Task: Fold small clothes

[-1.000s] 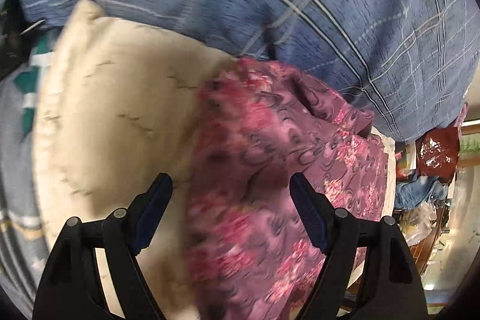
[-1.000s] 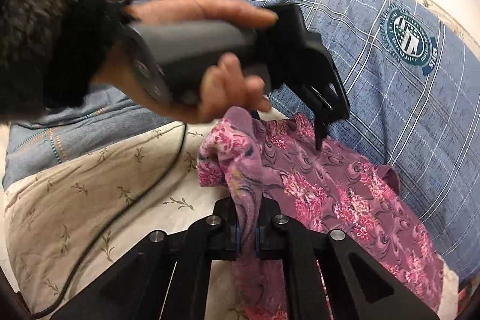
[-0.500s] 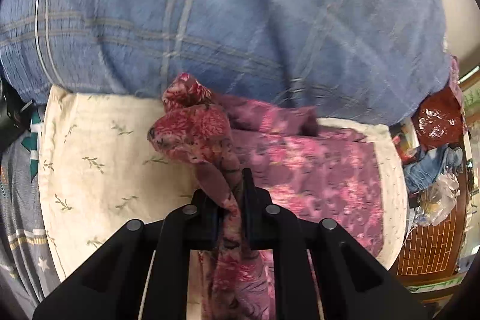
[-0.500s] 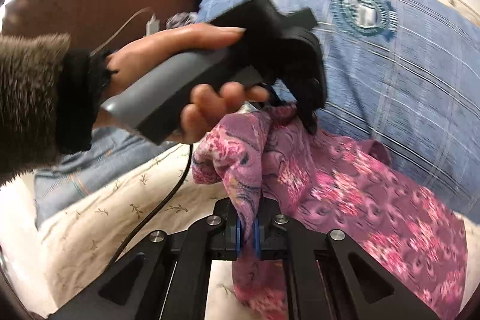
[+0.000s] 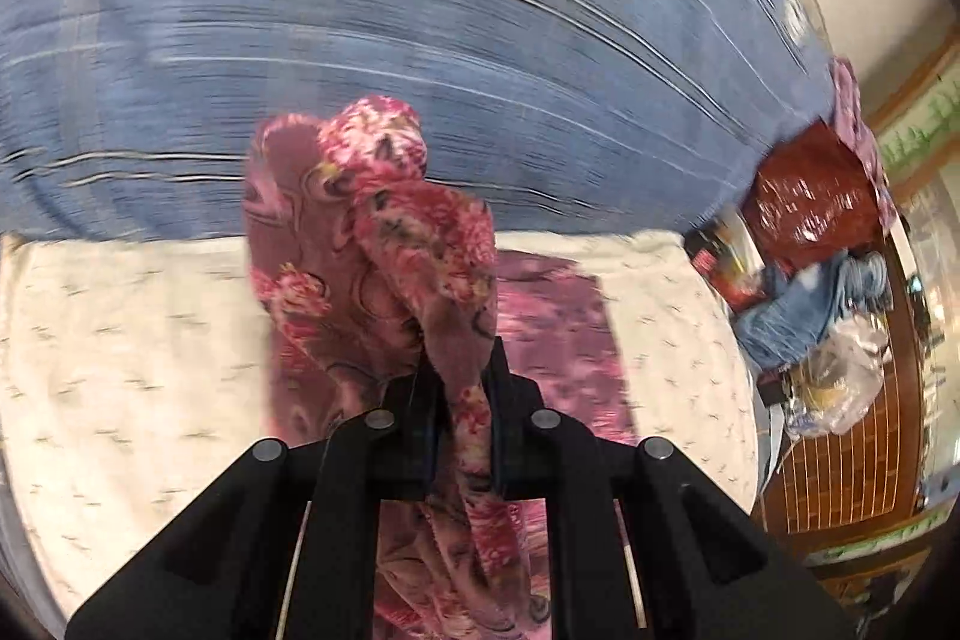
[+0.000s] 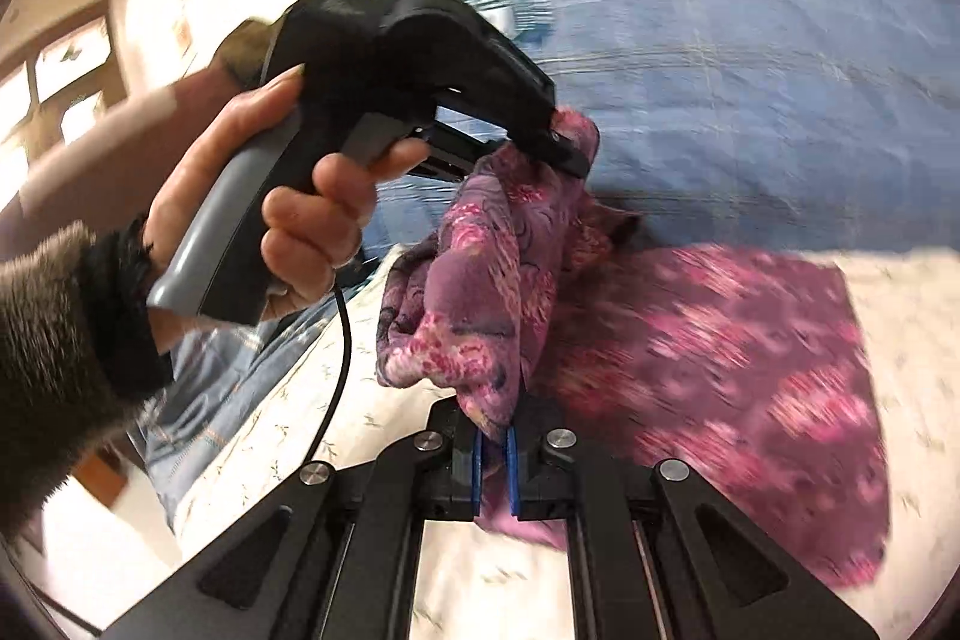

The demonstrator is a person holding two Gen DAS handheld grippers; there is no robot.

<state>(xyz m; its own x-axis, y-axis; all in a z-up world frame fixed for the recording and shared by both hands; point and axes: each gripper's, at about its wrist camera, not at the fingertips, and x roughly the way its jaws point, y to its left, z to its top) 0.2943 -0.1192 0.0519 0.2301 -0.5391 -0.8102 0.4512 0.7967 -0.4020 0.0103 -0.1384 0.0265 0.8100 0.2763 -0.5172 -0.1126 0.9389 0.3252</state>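
Looking along the left hand-held gripper point(image 5: 465, 388), its jaws are clamped on a bunched fold of the pink flowered garment point(image 5: 384, 244), which rises in a twisted lump in front of the fingers and trails down onto the cream sheet point(image 5: 120, 340) of the bed; a blue checked quilt point(image 5: 420, 40) lies behind it. From the right wrist, the right hand-held gripper point(image 6: 495, 439) is pinched tight on another fold of the same garment, whose rest lies spread flat on the sheet, while a hand point(image 6: 282, 196) holds the left one, biting the cloth higher up.
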